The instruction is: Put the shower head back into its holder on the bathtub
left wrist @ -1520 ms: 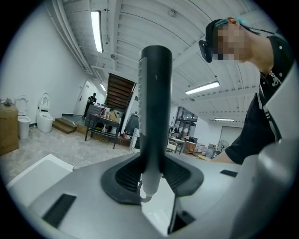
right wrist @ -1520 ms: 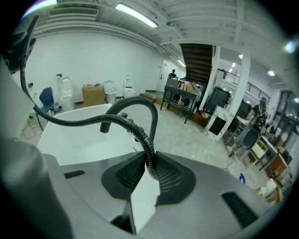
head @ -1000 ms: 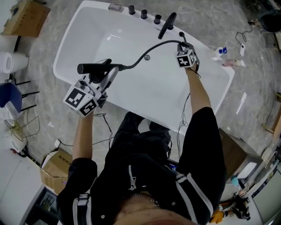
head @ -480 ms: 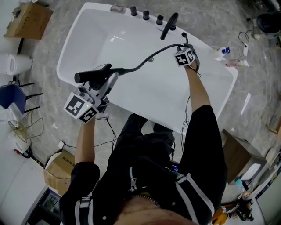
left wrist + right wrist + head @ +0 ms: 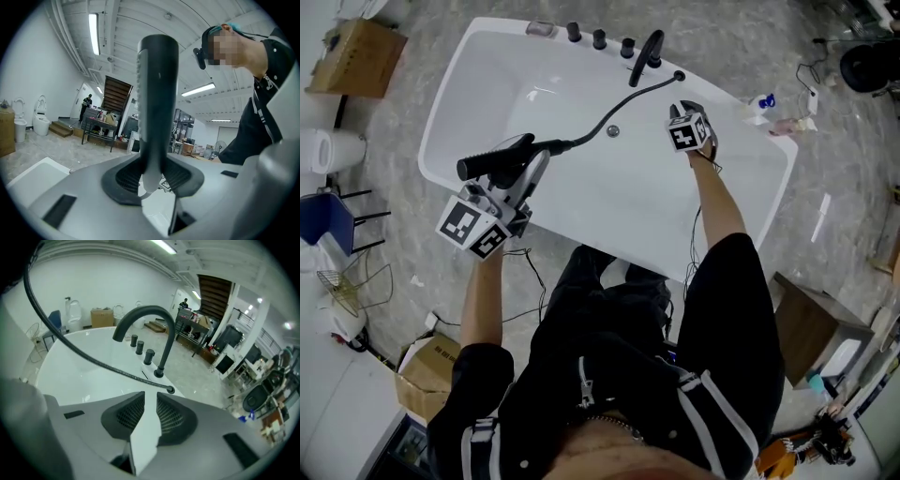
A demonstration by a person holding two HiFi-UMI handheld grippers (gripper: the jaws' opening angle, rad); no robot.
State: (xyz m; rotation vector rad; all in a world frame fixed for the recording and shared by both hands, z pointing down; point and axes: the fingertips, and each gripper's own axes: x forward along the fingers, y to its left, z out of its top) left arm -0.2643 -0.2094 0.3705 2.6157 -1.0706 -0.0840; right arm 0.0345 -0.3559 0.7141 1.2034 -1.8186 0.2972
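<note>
Not done: left gripper [image 5: 152, 176] clamps the shower head [image 5: 492, 161] over the tub's [image 5: 656, 206] near-left side, well apart from the holder [image 5: 679, 76] at the far rim. Right gripper [image 5: 150, 416], empty, is closing near it.

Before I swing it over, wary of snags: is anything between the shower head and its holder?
Nothing visible does; only its own hose spans the tub between shower head and holder. The right gripper, fingers closing empty, hovers beside it.

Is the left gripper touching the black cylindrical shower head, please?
Touching: the left gripper view shows the left gripper clamped on the black shower head.
</note>
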